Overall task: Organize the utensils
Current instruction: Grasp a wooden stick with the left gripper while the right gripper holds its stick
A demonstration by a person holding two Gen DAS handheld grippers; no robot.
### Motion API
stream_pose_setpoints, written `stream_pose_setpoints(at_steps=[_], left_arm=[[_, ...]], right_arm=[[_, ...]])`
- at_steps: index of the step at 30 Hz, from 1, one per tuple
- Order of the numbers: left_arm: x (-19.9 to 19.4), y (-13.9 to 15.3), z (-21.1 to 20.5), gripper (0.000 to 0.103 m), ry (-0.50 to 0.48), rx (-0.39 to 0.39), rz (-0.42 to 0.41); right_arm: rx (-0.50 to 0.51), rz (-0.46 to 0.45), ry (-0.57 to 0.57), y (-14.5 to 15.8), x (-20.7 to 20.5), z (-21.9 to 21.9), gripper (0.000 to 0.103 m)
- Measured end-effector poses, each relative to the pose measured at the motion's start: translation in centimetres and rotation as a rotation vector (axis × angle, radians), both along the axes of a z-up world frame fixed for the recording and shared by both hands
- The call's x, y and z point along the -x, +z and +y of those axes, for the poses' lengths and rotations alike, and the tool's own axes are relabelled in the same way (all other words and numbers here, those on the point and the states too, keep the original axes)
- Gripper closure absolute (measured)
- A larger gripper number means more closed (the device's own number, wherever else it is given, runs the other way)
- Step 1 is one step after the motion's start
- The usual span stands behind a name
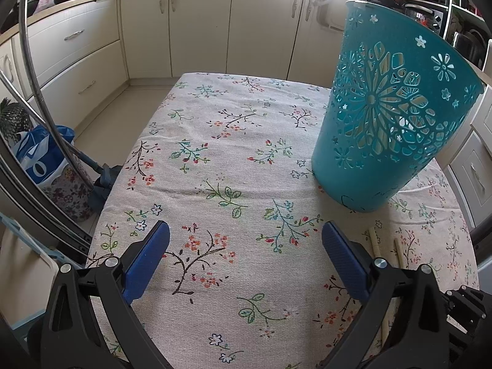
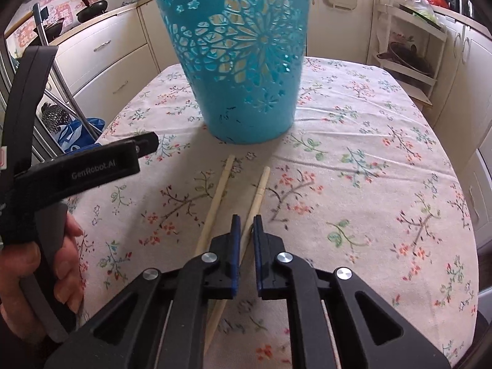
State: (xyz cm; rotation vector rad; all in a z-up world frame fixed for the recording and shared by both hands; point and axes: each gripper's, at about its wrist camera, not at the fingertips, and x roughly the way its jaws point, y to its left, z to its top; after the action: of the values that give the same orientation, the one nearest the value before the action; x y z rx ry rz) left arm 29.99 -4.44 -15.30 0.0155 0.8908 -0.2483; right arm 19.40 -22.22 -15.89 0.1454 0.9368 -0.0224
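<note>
Two chopsticks on the flowered cloth, side by side, tips toward the teal basket and just short of its base. Right gripper low over them, fingers narrowed to a small gap around the right chopstick; whether already pinching it, cannot tell, because the stick passes between the blue pads and contact is hidden. Left gripper wide open over bare cloth, holding nothing, to the left of the sticks and near the basket.

Probably the step in hand: gripping one chopstick for dropping into the basket. For doing it well: close fully on the stick near its middle, not at the end, to avoid swinging. Lift straight up first, clear of the other stick, which lies close beside and may roll or get dragged. Then raise high, because the basket is tall and its rim is well above the cloth. Turn the stick upright before release, thin end down, over the opening and not against the wall.

In the way: the basket wall itself, directly ahead. Also the left gripper body close on the left side of the path. Around the table: cream cabinets, a blue bag on the floor, a white rack.
</note>
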Motion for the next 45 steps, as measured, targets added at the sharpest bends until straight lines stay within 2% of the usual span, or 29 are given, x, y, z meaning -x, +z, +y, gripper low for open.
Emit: stream_pose_setpoints(at_steps=[3, 6, 7, 11, 14, 16, 19, 22, 24, 25, 26, 27, 31, 35, 38, 40, 42, 45], left_arm=[[0.4, 0.0, -0.9, 0.008, -0.053, 0.003, 0.013], [1.5, -0.2, -2.2, 0.008, -0.122, 0.084, 0.081], [2.0, -0.1, -2.7, 0.008, -0.138, 0.086, 0.081], [3.8, 0.2, -5.9, 0.008, -0.213, 0.019, 0.046], [4.1, 0.4, -7.3, 0.012, -0.226, -0.032, 0.033], [4.0, 0.1, -8.1, 0.018, -0.227, -0.050, 0.048], [3.5, -0.5, -8.8, 0.035, -0.247, -0.070, 0.077], [4.0, -0.7, -9.0, 0.046, -0.270, -0.059, 0.064], [4.0, -0.7, -8.7, 0.064, -0.279, -0.038, 0.068], [4.0, -0.7, -8.5, 0.070, -0.283, -0.027, 0.069], [4.0, -0.7, -8.3, 0.084, -0.291, -0.007, 0.077], [3.9, -0.6, -8.1, 0.089, -0.293, 0.004, 0.082], [4.3, -0.4, -7.6, 0.091, -0.305, 0.006, 0.090], [4.3, -0.4, -7.2, 0.088, -0.308, 0.003, 0.114], [4.3, -0.5, -7.8, 0.087, -0.313, -0.028, 0.092], [4.6, -0.6, -8.0, 0.093, -0.333, -0.042, 0.069], [4.7, -0.5, -7.7, 0.098, -0.348, -0.016, 0.082], [5.4, 0.4, -6.5, 0.099, -0.367, 0.051, 0.062]], right_arm=[[-0.012, 0.003, -0.011, 0.1, 1.2, -0.8, 0.096], [-0.014, -0.007, -0.025, 0.3, 2.2, -1.6, 0.096], [-0.018, -0.010, -0.032, 0.3, 2.4, -1.8, 0.096], [-0.038, -0.022, -0.054, 0.2, 2.9, -2.8, 0.096], [-0.059, -0.030, -0.062, 0.1, 3.3, -3.4, 0.096], [-0.076, -0.038, -0.065, 0.1, 3.6, -3.6, 0.096], [-0.096, -0.042, -0.067, -0.1, 3.8, -3.8, 0.096], [-0.102, -0.049, -0.063, -0.2, 4.1, -3.8, 0.096], [-0.106, -0.052, -0.059, -0.2, 4.1, -3.9, 0.095], [-0.104, -0.054, -0.056, -0.2, 4.1, -3.9, 0.095], [-0.099, -0.056, -0.053, -0.2, 4.0, -3.8, 0.095], [-0.096, -0.055, -0.051, -0.2, 3.9, -3.8, 0.095], [-0.083, -0.049, -0.033, -0.2, 3.1, -3.4, 0.095], [-0.072, -0.046, -0.007, -0.1, 2.8, -3.1, 0.095], [-0.066, -0.040, -0.008, -0.1, 2.8, -3.1, 0.095], [-0.034, -0.034, 0.006, 0.0, 2.7, -2.8, 0.095], [-0.020, -0.032, 0.012, 0.0, 2.7, -2.6, 0.095], [-0.044, -0.050, -0.001, -0.1, 3.0, -2.9, 0.095]])
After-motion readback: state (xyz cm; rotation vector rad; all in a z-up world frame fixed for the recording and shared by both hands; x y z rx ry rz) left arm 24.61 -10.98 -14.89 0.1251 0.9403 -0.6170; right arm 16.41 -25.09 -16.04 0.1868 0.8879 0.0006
